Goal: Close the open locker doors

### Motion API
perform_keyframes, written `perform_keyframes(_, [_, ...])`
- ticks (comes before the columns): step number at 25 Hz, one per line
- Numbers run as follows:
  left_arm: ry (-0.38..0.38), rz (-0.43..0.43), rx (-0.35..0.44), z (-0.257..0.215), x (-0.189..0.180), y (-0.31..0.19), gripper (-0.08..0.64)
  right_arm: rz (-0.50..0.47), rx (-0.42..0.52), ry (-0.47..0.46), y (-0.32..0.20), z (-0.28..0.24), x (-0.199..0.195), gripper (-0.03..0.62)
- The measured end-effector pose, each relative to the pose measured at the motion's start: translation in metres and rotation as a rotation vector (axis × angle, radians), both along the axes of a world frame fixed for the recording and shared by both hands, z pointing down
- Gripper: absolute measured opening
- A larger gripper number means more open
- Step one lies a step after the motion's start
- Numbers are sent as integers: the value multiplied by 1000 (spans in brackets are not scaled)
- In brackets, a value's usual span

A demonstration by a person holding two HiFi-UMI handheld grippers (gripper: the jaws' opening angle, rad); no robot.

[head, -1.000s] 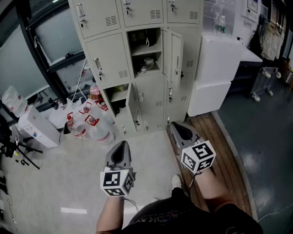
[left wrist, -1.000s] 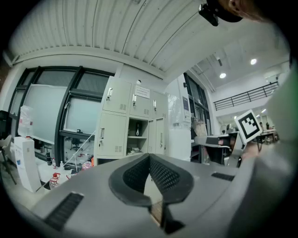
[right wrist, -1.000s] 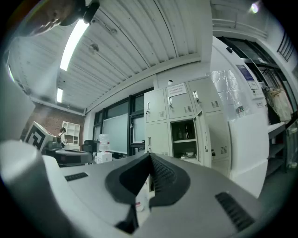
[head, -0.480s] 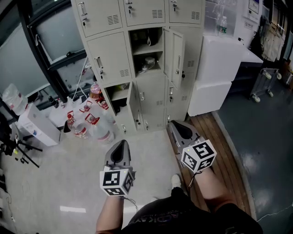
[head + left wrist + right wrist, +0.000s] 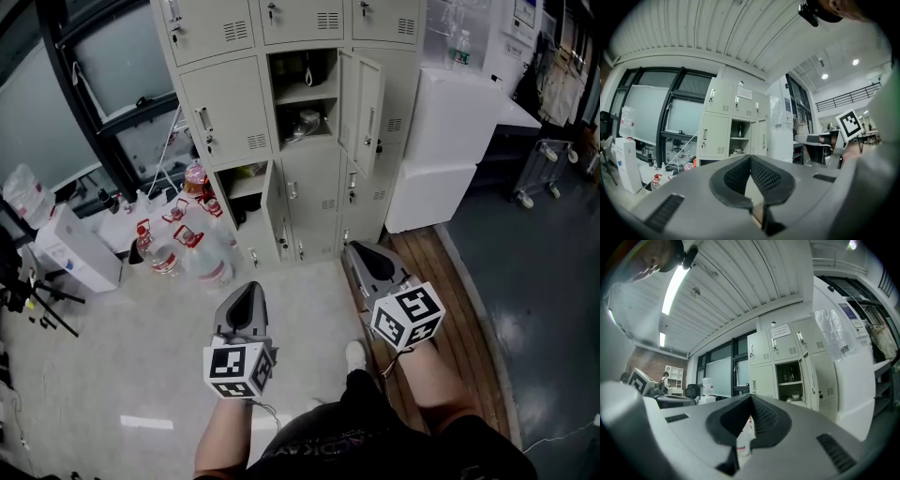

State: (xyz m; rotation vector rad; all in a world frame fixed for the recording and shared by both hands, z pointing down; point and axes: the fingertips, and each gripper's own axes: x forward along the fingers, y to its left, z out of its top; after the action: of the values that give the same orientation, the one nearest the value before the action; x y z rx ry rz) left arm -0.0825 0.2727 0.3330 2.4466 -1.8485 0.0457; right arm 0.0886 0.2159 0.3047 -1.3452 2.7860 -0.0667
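Left gripper (image 5: 250, 292), right gripper (image 5: 357, 253): fingers together, empty, well short of lockers (image 5: 234, 94). Upper-centre door (image 5: 367, 111) ajar: best pushed flat near its handle edge; lower door (image 5: 275, 214) likewise.

The lockers (image 5: 230, 112) look like smooth painted metal with a soft sheen. The pale floor (image 5: 141, 375) is glossy and mirrors a light; beside it lie wood planks (image 5: 459, 309). The water bottles (image 5: 202, 262) are clear plastic. The left gripper (image 5: 751, 158) has matt grey plastic tongs with dark ribbed pads (image 5: 764, 177).
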Motion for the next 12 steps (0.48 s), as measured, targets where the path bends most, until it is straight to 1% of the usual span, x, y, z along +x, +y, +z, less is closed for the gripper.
perform_keyframes(6, [1, -17, -14, 4, -6, -13, 5, -17, -9, -5, -19, 4, -6, 0])
perform_keyframes(12, [-3, -40, -9, 4, -8, -44, 5, -48, -12, -2, -55, 6, -12, 0])
